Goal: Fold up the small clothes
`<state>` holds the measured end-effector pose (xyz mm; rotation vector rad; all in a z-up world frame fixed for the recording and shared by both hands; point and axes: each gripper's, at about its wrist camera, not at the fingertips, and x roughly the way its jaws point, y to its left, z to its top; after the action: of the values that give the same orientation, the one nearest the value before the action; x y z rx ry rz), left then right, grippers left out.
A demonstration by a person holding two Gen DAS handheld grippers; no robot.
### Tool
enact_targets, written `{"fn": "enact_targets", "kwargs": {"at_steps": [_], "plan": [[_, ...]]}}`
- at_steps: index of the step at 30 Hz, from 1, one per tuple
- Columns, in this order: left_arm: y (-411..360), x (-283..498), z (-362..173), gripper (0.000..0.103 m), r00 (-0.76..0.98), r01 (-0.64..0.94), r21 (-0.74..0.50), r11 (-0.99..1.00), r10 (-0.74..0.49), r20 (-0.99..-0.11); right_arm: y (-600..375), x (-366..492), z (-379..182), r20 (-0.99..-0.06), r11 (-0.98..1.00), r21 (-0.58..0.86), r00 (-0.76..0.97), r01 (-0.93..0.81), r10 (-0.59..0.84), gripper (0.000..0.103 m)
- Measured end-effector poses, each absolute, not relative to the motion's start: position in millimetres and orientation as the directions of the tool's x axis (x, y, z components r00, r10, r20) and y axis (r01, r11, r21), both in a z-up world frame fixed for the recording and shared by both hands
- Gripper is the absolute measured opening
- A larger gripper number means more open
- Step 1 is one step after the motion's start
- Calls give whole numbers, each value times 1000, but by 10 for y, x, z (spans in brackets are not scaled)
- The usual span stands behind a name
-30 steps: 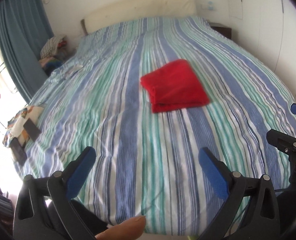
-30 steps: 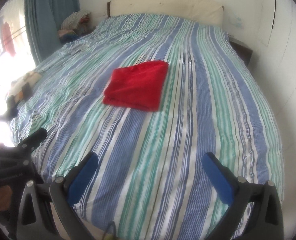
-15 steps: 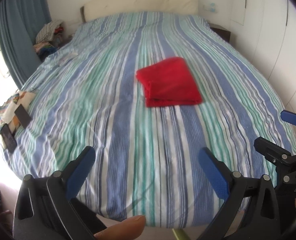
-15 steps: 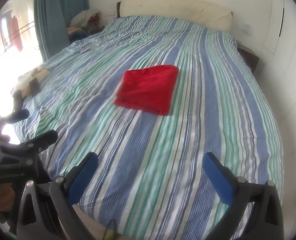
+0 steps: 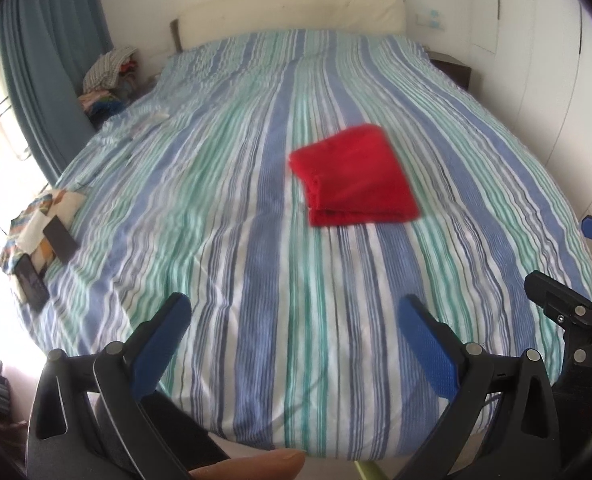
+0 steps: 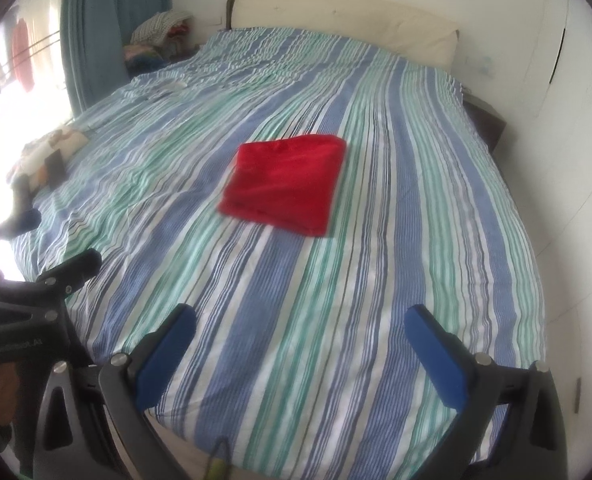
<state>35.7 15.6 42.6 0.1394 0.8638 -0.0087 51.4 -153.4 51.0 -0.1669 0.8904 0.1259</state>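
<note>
- Red garment (image 5: 354, 178) lies already folded into a compact rectangle on the striped bedspread (image 5: 255, 240), near the middle of the bed and well beyond both tools.
- From the left wrist view its stacked layer edges face the foot of the bed; from the right wrist view (image 6: 283, 186) its top looks smooth, though the picture is a little blurred.
- Left gripper (image 5: 291, 320): released, blue pads spread wide, nothing between them. It hangs over the foot edge of the bed, well short of the red garment.
- Right gripper (image 6: 300, 330): likewise spread wide and empty, also at the foot edge, apart from the garment.
- Judgement: the fold looks finished or nearly so; the step in hand is probably checking it, or withdrawing.
- If a tidy-up is wanted: approach low, pinch only the near stacked edge with all layers between the pads, and avoid snagging the bedspread beneath.
- Square the corners with both tools at once, one at each near corner of the garment, so that the stack does not skew.
- Patterned cloth with dark flat items (image 5: 41, 236) lies far to the left of the garment, at the bed's edge; no hindrance.
</note>
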Motion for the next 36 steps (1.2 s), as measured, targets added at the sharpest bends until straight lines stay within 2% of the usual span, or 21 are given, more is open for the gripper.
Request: {"fn": "enact_targets", "kwargs": {"at_steps": [6, 18, 36], "plan": [[123, 400, 425, 103, 624, 68, 86, 994, 25, -781, -1500, 494, 601, -755, 978, -146, 656, -147, -14, 102], [38, 447, 491, 103, 628, 56, 124, 991, 61, -776, -1605, 457, 563, -755, 982, -140, 655, -125, -25, 102], [-16, 391, 599, 103, 662, 102, 84, 991, -5, -749, -1690, 495, 573, -753, 986, -132, 658, -106, -30, 102]]}}
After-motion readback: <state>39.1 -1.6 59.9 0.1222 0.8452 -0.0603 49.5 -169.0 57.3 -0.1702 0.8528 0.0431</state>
